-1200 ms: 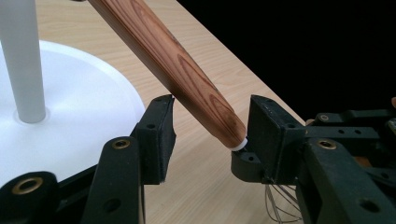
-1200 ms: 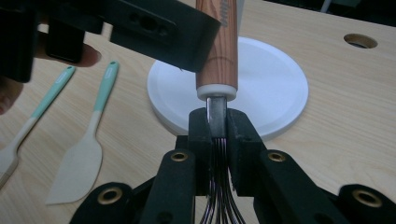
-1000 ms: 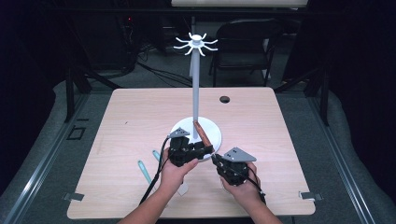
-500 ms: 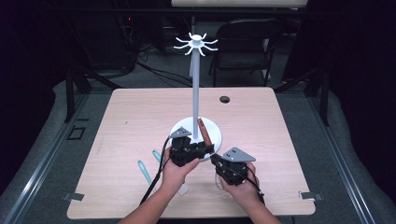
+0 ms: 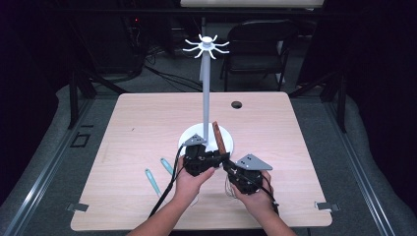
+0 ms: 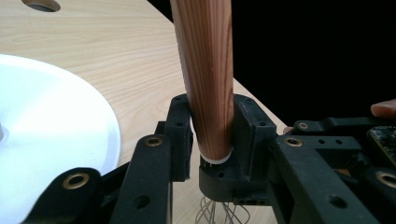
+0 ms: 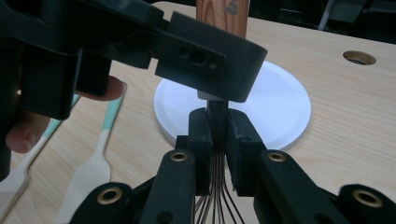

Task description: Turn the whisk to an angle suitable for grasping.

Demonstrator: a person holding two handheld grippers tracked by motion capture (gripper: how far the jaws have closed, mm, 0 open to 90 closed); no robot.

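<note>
High view shows a handover in hand above the table's (image 5: 123, 128) near edge: the right gripper (image 5: 231, 169) pinches the whisk (image 5: 219, 138) at its collar, wires hanging below, while the left gripper (image 6: 211, 135) has just been closing onto its wooden handle, pads against it. Its long axis stands near upright, handle up, beside the white stand base (image 5: 189, 135). Next, likely, the right lets go.

No readable text, labels or numbers anywhere.
</note>
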